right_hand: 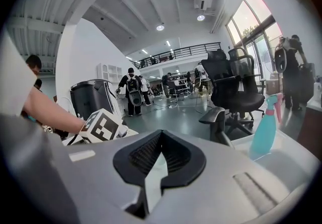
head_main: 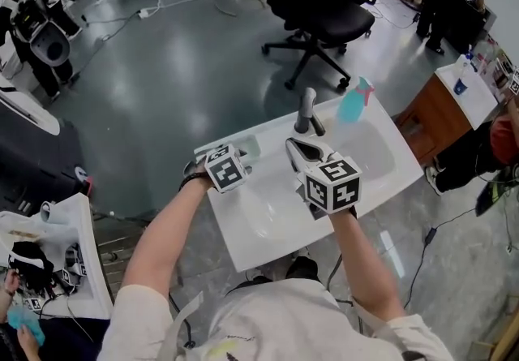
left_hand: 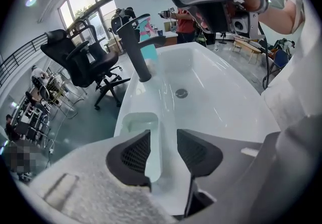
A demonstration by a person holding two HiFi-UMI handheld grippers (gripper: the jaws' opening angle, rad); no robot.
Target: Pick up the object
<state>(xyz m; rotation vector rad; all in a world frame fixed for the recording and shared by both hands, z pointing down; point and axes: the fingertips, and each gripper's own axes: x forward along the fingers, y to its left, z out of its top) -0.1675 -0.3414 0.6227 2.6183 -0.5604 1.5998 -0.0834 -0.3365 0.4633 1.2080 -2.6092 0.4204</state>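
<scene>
A pale green soap dish (head_main: 247, 145) sits on the left rim of the white sink (head_main: 369, 161). In the left gripper view the soap dish (left_hand: 140, 121) lies just ahead of and partly between the jaws. My left gripper (left_hand: 163, 140) is low over it, jaws apart, pads not pressing on it. In the head view the left gripper (head_main: 242, 156) is at the sink's left edge. My right gripper (head_main: 297, 148) hovers over the basin near the dark faucet (head_main: 306, 111). The right gripper (right_hand: 161, 135) has its tips together and holds nothing.
A teal spray bottle (head_main: 354, 100) stands at the sink's back rim, right of the faucet. The drain (left_hand: 181, 93) is in the middle of the basin. A black office chair (head_main: 320, 2) stands beyond the sink, a wooden cabinet (head_main: 442, 112) to the right.
</scene>
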